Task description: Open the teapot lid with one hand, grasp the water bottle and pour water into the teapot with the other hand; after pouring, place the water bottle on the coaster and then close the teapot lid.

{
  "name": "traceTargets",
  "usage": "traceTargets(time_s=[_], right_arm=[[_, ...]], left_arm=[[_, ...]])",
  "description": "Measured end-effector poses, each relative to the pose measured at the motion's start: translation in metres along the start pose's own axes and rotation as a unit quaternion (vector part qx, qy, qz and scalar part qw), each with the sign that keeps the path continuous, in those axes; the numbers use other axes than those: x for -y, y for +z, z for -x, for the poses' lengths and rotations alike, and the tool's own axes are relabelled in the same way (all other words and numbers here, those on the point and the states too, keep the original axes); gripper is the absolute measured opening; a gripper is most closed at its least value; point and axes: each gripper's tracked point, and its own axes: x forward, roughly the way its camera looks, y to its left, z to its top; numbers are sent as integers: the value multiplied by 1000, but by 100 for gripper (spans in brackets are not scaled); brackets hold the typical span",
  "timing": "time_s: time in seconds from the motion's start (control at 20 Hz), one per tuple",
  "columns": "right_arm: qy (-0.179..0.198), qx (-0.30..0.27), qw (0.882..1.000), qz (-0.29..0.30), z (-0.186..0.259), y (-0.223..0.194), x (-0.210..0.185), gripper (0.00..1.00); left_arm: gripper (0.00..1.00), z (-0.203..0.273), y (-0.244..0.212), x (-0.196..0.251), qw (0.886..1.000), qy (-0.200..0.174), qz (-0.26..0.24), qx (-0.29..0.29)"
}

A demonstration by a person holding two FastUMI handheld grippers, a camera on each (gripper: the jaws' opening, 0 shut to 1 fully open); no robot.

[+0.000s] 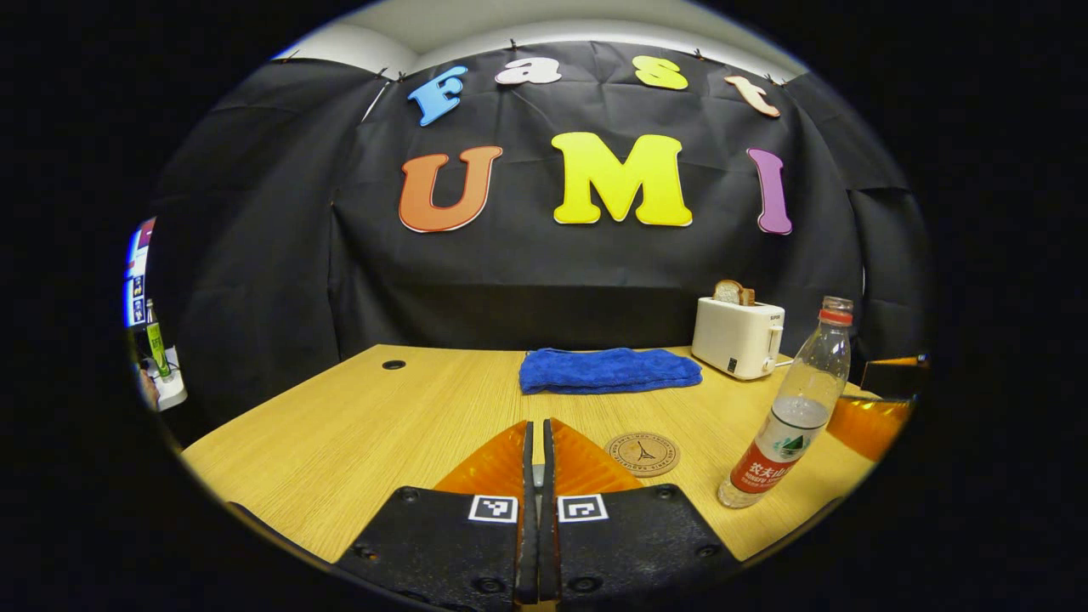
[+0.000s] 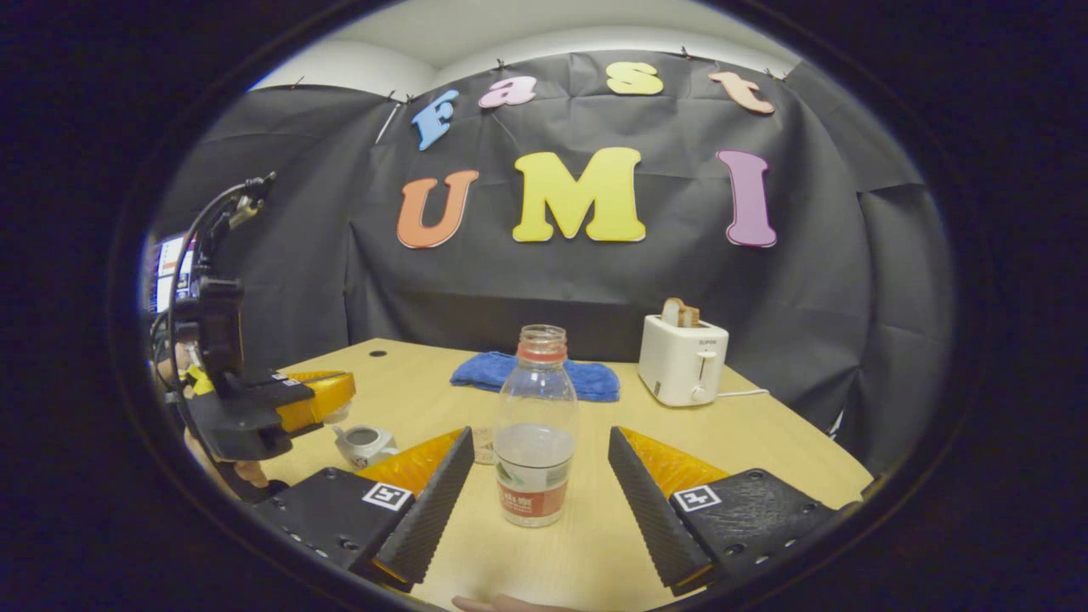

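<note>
Lid looks off the teapot [image 2: 364, 442] with left gripper [image 1: 535, 476] pinched closed, apparently on it, right gripper [image 2: 537, 476] gaping around the untouched water bottle [image 2: 535, 425]; grab, pour, coaster [image 1: 643, 453], re-lid all left.

The left gripper [image 1: 536, 450] sits at six o'clock, its fingers pressed together over the wooden table [image 1: 340, 425]. A round coaster [image 1: 643, 453] lies just beyond at five o'clock. The uncapped water bottle [image 1: 790, 416] stands at four o'clock. A blue towel [image 1: 608, 371] lies centre, a toaster [image 1: 738, 337] holding bread at three o'clock.
</note>
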Motion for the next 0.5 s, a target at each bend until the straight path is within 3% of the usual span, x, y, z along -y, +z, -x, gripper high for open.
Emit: traceTargets(time_s=[0.5], right_arm=[[-30,1,999,-12,-48,-21,-3,96]], left_arm=[[3,26,22,-17,1000,-8,-14,-14]])
